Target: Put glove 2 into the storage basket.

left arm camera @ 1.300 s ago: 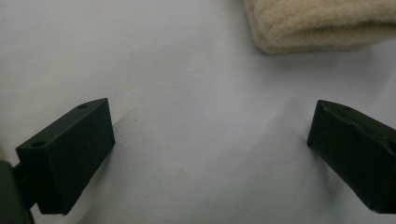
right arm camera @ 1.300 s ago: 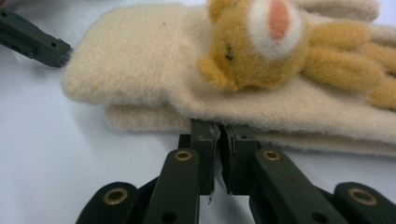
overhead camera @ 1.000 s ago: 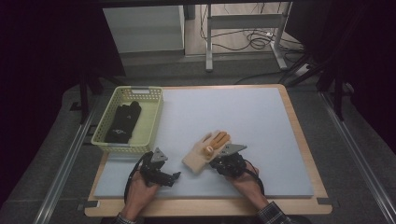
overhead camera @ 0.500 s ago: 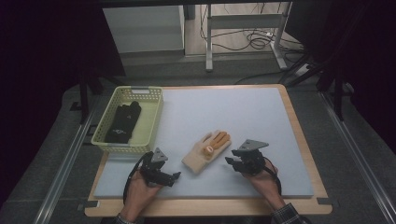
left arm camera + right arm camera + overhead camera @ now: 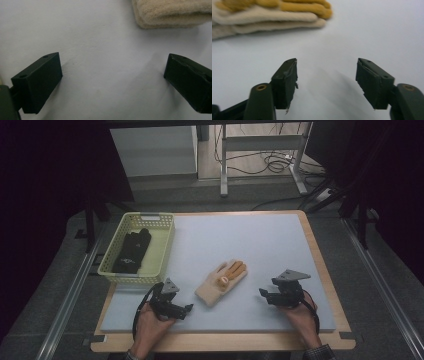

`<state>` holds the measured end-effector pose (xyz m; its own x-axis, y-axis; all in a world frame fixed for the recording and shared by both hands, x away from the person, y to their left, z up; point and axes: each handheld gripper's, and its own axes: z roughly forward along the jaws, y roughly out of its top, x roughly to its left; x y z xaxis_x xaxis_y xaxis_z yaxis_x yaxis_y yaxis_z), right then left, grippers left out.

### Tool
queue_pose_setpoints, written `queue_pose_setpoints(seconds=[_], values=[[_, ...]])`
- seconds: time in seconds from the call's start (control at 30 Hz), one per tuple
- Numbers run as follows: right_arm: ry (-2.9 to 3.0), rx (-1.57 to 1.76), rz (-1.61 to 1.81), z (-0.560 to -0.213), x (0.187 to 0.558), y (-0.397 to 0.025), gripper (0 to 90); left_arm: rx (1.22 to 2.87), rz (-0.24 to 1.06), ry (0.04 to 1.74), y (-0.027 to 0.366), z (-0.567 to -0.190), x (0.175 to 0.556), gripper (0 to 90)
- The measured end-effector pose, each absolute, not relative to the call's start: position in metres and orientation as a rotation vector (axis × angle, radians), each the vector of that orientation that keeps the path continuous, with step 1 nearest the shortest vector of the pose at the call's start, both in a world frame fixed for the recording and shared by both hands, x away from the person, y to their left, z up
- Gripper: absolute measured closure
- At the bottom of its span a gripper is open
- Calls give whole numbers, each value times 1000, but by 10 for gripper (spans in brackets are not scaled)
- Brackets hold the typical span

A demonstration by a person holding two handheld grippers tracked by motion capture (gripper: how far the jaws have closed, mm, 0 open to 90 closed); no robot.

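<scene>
I see a fuzzy knit glove (image 5: 220, 281), cream cloth with mustard fingers, lying on a smooth matt pale-blue pad (image 5: 260, 245). The tabletop (image 5: 320, 270) rim looks like light wood. My left tool (image 5: 112, 82) and right tool (image 5: 327, 82) have matt black plastic jaws, the right ones chipped. The basket (image 5: 162, 251) is perforated pale-yellow plastic holding black cloth (image 5: 131, 251).

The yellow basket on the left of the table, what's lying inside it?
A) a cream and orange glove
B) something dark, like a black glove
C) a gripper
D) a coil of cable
B: in the high view a dark, glove-like item lies in the yellow basket, while the cream and orange glove rests out on the grey mat.
</scene>
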<state>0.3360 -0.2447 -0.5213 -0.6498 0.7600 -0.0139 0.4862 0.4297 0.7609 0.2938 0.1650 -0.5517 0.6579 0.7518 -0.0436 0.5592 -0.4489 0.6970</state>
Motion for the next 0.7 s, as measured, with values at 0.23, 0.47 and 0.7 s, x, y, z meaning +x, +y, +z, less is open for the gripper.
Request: queue_pose_setpoints(seconds=[0.23, 0.47, 0.7], values=[[2313, 1099, 987, -530, 337, -260, 254, 2177, 355, 1009, 165, -552, 294, 16], [2327, 1091, 981, -531, 337, -260, 201, 2180, 347, 1009, 165, -551, 294, 14], [2324, 1097, 981, -532, 337, -260, 194, 2176, 310, 994, 166, -542, 295, 41]])
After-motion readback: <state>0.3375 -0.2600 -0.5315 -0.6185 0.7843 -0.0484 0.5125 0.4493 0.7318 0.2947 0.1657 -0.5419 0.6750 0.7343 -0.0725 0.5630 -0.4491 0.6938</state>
